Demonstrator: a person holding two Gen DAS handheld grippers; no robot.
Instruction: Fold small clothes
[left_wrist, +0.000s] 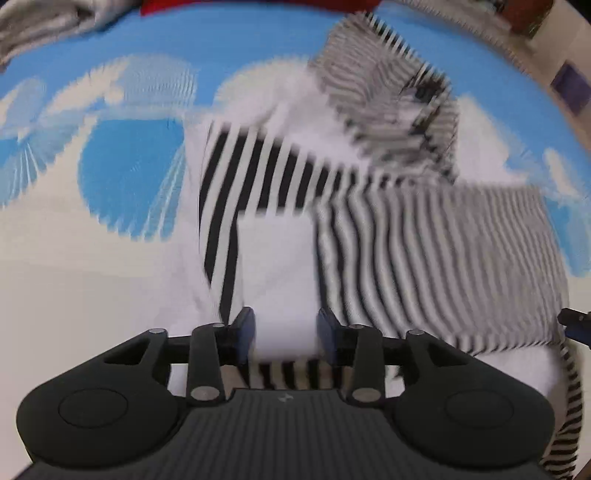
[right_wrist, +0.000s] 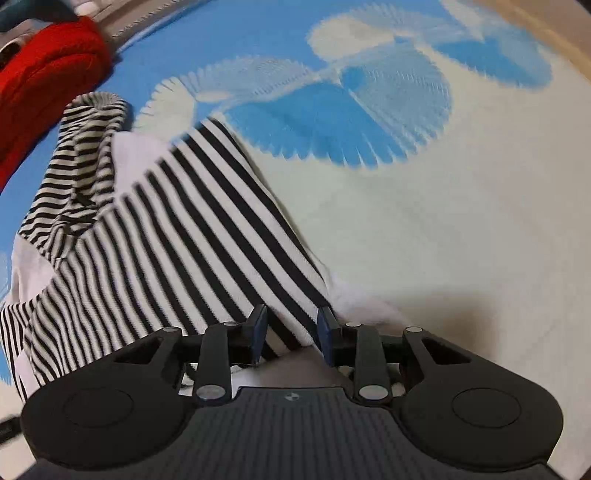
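Observation:
A small black-and-white striped garment (left_wrist: 406, 229) with white panels lies partly folded on a blue-and-white patterned sheet (left_wrist: 140, 155). My left gripper (left_wrist: 286, 334) is open, its blue pads either side of a white panel of the garment. In the right wrist view the same striped garment (right_wrist: 177, 236) spreads to the left. My right gripper (right_wrist: 291, 332) is open, its pads astride the garment's near striped corner. The left wrist view is blurred by motion.
A red cloth (right_wrist: 51, 74) lies at the far left of the right wrist view and shows as a red strip (left_wrist: 258, 5) at the top of the left view. A grey garment (left_wrist: 48, 22) lies top left. The sheet (right_wrist: 443, 221) stretches right.

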